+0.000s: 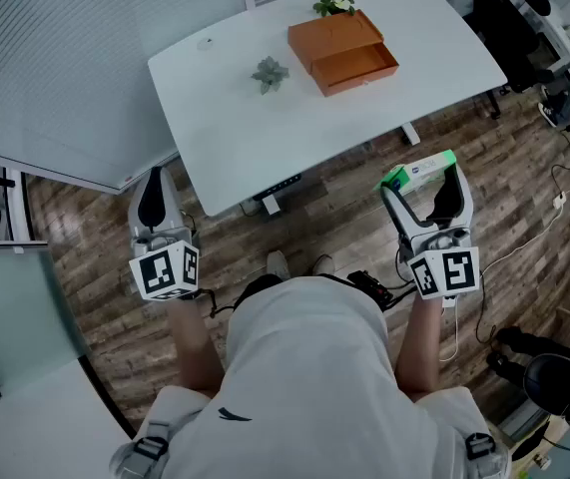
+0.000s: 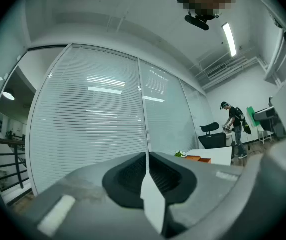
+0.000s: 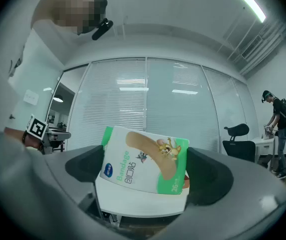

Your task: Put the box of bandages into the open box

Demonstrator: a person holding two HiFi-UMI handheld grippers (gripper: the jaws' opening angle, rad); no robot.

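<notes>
A green and white box of bandages [image 1: 419,173] is held off the floor, in front of the table's near right corner, with my right gripper [image 1: 424,193] shut on it. In the right gripper view the box of bandages [image 3: 145,164] fills the gap between the two jaws, tilted slightly. The open box [image 1: 342,50] is orange, with its drawer pulled out, and sits on the white table [image 1: 225,138] towards the back. My left gripper [image 1: 151,203] hangs at the table's near left corner, shut [image 2: 147,176] and holding nothing.
A small grey-green plant [image 1: 270,73] stands left of the orange box, and a leafy plant [image 1: 334,3] stands behind it. Blinds and glass walls run along the left. Chairs and cables lie on the wooden floor at right. A person [image 2: 235,126] stands far off.
</notes>
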